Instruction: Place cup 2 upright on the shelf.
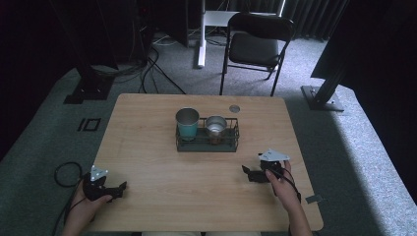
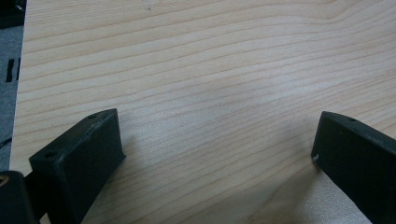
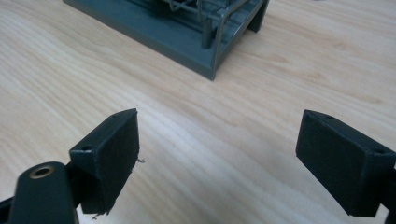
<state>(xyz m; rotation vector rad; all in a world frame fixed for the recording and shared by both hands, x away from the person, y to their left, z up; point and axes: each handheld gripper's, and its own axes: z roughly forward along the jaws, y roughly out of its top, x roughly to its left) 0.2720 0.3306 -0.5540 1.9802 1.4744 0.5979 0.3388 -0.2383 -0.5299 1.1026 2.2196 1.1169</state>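
A dark wire rack [image 1: 207,143] stands at the middle of the wooden table [image 1: 162,167]. In it sit a teal metal cup [image 1: 187,124] on the left and a smaller steel cup [image 1: 216,126] on the right. My left gripper [image 1: 119,189] rests low at the table's front left, open, with bare wood between its jaws [image 2: 219,154]. My right gripper [image 1: 247,172] rests at the front right, open, pointing toward the rack's corner [image 3: 210,60]. Nothing lies between its fingers [image 3: 112,154].
A small round grommet [image 1: 234,108] is set in the table's far edge. Beyond the table stands a black folding chair [image 1: 255,46], with cables and stand feet on the grey carpet. A bit of tape [image 1: 314,199] sits at the table's right edge.
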